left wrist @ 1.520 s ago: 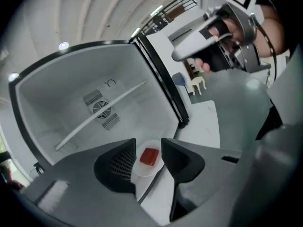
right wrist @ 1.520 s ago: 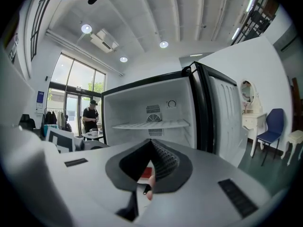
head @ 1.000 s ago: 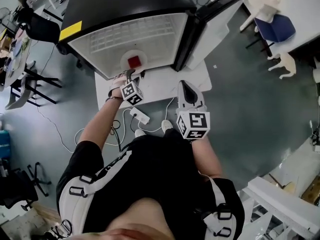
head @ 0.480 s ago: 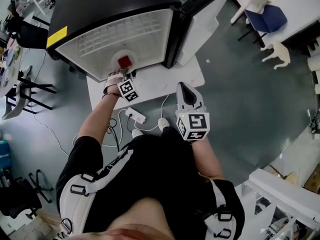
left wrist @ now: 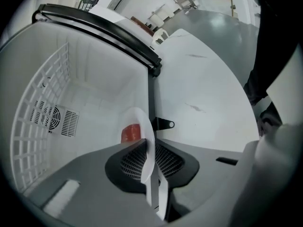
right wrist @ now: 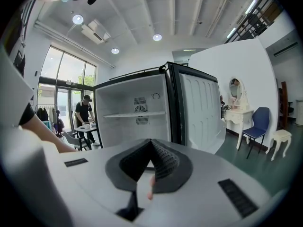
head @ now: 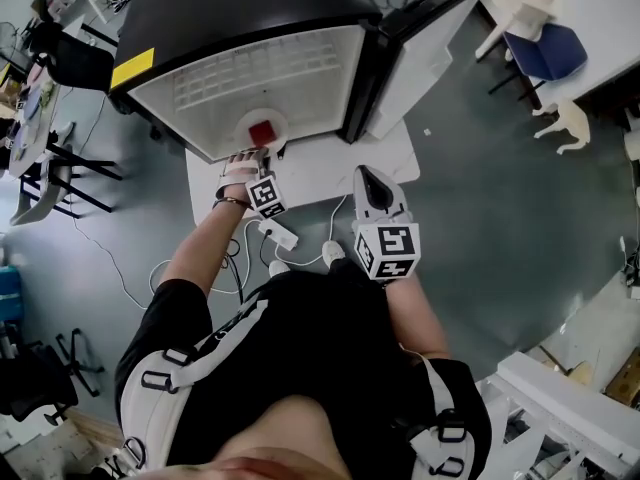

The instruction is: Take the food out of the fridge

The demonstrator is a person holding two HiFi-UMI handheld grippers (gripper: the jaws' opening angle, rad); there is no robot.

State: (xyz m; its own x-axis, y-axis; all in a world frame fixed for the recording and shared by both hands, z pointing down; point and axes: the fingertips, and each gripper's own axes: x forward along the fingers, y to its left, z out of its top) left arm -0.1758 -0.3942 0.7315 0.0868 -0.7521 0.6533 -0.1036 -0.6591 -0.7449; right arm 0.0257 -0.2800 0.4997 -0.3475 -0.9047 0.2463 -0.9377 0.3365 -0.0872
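Note:
A red piece of food [head: 263, 133] lies on a small white plate [head: 250, 123] at the front of the open white fridge [head: 250, 73]. My left gripper [head: 258, 158] reaches into the fridge mouth. In the left gripper view the plate's rim [left wrist: 144, 143] stands edge-on between the pads, with the red food [left wrist: 131, 133] just behind it. My left gripper [left wrist: 150, 159] is closing on that rim. My right gripper [head: 372, 175] hangs shut and empty outside the fridge. In its own view my right gripper [right wrist: 151, 143] faces the fridge [right wrist: 135, 115].
The fridge door [head: 425, 43] stands open to the right. A wire rack [left wrist: 33, 122] and fan vent [left wrist: 49, 118] line the inside. A white board [head: 335, 168] and power strip [head: 279, 234] lie on the floor. A person [right wrist: 84, 111] stands at a far table; a blue chair [right wrist: 258, 126] is right.
The left gripper has rolled a little at the fridge mouth, right by the plate. The right gripper has stayed where it was.

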